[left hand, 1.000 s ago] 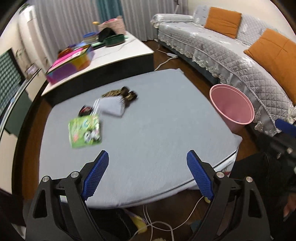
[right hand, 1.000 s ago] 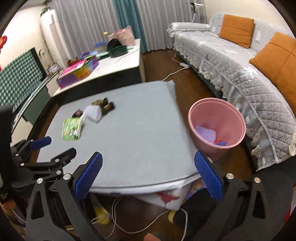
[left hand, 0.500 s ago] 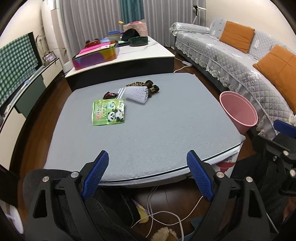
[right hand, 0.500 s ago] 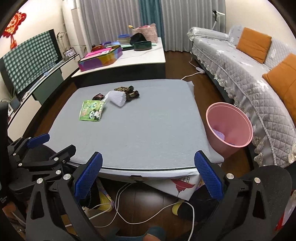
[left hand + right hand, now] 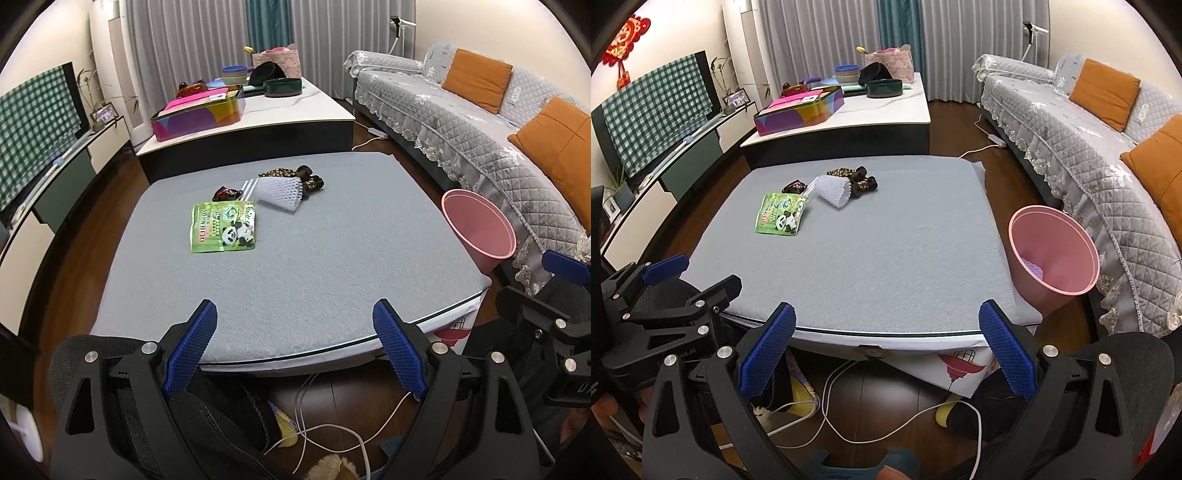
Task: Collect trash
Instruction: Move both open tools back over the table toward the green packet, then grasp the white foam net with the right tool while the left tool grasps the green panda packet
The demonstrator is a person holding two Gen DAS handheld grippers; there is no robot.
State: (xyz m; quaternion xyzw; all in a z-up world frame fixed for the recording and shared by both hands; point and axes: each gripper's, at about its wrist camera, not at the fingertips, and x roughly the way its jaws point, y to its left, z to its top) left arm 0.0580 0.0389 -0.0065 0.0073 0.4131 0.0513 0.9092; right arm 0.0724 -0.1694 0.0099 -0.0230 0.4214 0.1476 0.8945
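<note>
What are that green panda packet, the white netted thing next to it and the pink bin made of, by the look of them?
The green panda packet looks like glossy printed plastic film: flat, with a sheen. The white netted thing seems to be soft foam mesh, given its diamond-patterned holes and matte surface. The pink bin appears to be smooth moulded plastic with an even rim and a dull shine.

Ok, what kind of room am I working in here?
Most likely a home living room: a long grey quilted sofa with orange cushions, a TV draped in checked cloth, and a low padded table beside a pink waste bin.
</note>
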